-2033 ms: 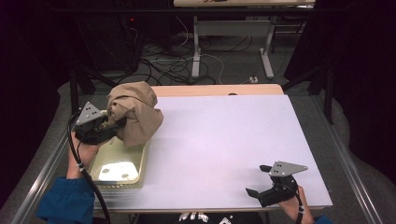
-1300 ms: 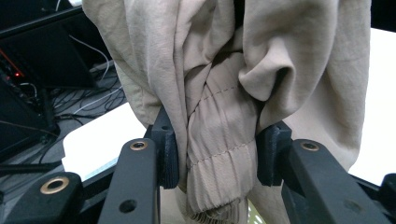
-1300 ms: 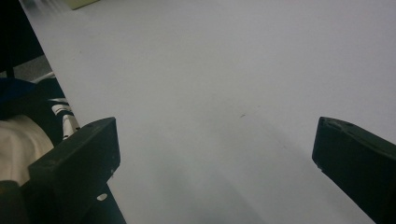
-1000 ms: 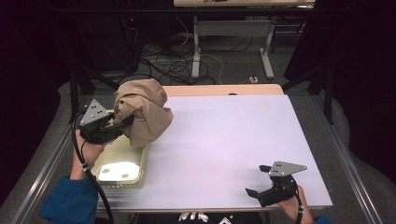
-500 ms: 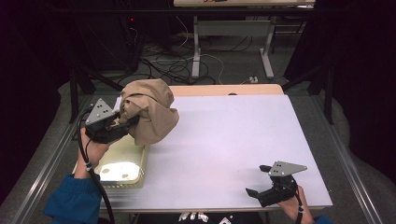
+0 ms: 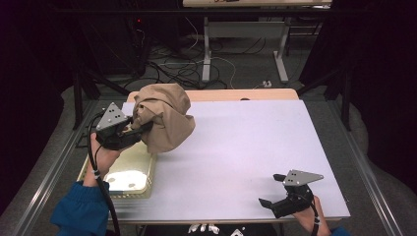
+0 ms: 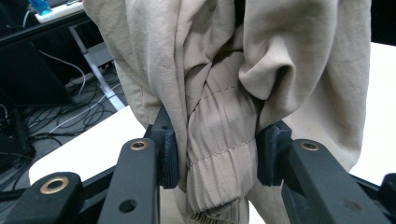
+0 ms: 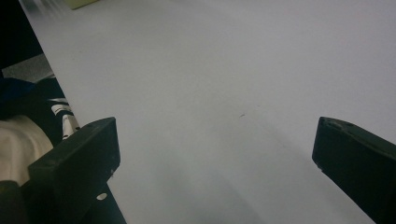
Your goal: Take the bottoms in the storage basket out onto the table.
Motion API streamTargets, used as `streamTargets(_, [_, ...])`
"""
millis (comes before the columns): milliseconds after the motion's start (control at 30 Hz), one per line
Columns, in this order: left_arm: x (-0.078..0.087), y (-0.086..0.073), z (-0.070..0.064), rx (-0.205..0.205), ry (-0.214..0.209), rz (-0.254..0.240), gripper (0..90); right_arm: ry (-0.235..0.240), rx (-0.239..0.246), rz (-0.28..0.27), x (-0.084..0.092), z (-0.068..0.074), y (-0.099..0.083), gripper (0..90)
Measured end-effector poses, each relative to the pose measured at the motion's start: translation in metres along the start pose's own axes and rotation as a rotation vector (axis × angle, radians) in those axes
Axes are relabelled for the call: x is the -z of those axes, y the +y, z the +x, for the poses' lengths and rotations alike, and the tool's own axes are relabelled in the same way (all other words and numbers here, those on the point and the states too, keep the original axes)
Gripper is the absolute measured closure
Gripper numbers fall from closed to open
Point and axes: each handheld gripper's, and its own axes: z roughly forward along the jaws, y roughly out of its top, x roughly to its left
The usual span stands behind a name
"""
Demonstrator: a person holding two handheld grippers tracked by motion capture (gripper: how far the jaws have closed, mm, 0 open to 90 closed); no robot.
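Observation:
A bunched tan garment (image 6: pixel 164 118) hangs in the air over the left part of the white table (image 6: pixel 255 142), above the edge of a yellowish tray (image 6: pixel 142 162). My left gripper (image 6: pixel 134 129) is shut on it. In the left gripper view both black pads (image 7: pixel 169 154) press a gathered, elastic-hemmed fold of the tan garment (image 7: pixel 219 135) between them. My right gripper (image 6: pixel 269 191) rests near the table's front right corner, pointing left, open. In the right gripper view its jaws stand wide apart over bare white table (image 8: pixel 210 93), with nothing between them; my right gripper (image 8: pixel 215 154) holds nothing.
The yellowish tray lies at the table's front left, under my left forearm in a blue sleeve (image 6: pixel 81 211). Metal rails run along both table sides. Cables and desk legs crowd the dark floor (image 6: pixel 216 64) behind the table.
My left gripper has lifted the tan garment higher and carried it a little right, off the tray. The right gripper has stayed where it was.

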Motion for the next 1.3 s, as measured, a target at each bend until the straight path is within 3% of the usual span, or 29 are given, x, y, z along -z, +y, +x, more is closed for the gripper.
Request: streamTargets(1300, [-0.018, 0.017, -0.023, -0.045, -0.072, -0.021, 60.6, 0.001, 0.011, 0.006, 0.000, -0.001, 0.000, 0.0])
